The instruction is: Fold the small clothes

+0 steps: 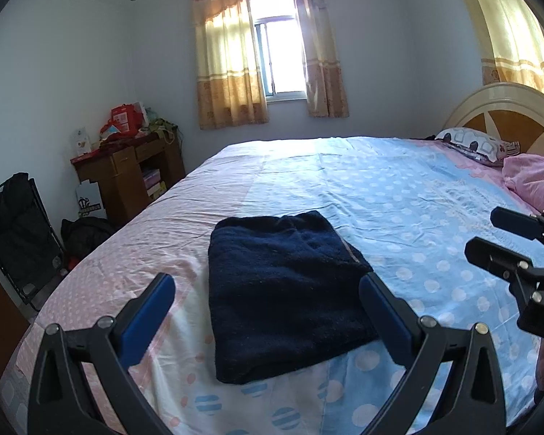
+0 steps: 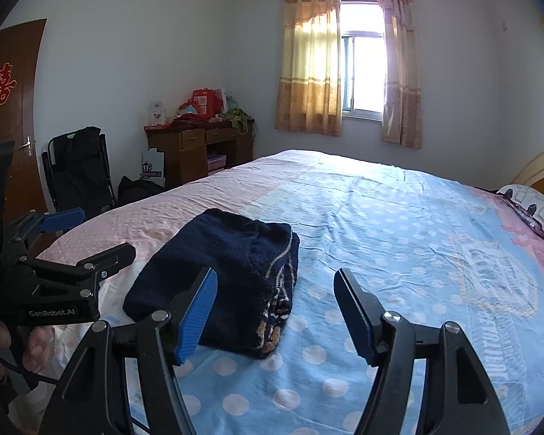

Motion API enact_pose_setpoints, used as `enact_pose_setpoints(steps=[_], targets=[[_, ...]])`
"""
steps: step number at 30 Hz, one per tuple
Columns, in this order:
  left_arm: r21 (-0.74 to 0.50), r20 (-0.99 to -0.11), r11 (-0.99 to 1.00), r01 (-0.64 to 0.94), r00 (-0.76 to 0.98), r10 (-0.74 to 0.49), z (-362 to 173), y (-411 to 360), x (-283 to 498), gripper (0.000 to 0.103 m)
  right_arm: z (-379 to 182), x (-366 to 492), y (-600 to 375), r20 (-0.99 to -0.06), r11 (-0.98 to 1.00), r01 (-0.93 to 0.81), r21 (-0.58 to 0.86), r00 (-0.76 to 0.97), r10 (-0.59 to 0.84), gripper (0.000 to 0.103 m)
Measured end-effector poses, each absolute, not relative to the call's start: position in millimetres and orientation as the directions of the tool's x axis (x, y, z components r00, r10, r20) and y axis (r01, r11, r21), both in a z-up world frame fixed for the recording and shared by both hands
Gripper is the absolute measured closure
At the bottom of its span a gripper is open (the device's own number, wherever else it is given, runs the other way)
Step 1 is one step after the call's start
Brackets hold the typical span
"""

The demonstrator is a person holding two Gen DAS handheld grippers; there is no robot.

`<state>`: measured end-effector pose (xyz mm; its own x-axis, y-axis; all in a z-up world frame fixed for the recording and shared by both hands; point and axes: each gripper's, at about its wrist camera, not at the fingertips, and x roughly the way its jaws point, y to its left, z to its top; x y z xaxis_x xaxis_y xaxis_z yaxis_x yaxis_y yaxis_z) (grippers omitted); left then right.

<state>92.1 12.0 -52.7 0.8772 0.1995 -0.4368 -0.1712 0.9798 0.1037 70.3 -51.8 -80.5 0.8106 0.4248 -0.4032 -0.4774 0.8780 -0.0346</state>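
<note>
The dark navy terry garment (image 1: 283,297) lies folded in a compact rectangle on the near part of the dotted pink-and-blue bed (image 1: 417,195); left claw (image 1: 268,301) and right claw (image 2: 275,311) hover wide apart, empty, so advise withdrawing cleanly without snagging the fold.

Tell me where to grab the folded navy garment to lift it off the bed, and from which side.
Grip the garment at its thick layered right edge, where the trim shows, coming in low from the right with the right gripper. The stacked layers there stand proud of the bed, so one pinch probably catches them all.
</note>
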Motion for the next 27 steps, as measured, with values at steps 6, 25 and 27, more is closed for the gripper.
enact_pose_setpoints(steps=[6,25,27], targets=[[0.098,-0.44,0.981,-0.169,0.876,0.195,-52.2,13.6,92.0,0.0,-80.7,69.2,-51.7,-0.402,0.879,-0.475,-0.029,0.811,0.425,0.035],[0.096,-0.443,0.981,-0.167,0.876,0.192,-52.6,14.3,91.8,0.0,-81.5,66.2,-47.5,-0.396,0.877,-0.479,-0.026,0.811,0.431,0.035],[0.095,-0.444,0.982,-0.166,0.876,0.191,-52.4,14.4,91.7,0.0,-81.5,66.0,-46.7,-0.396,0.877,-0.479,-0.026,0.811,0.431,0.035]])
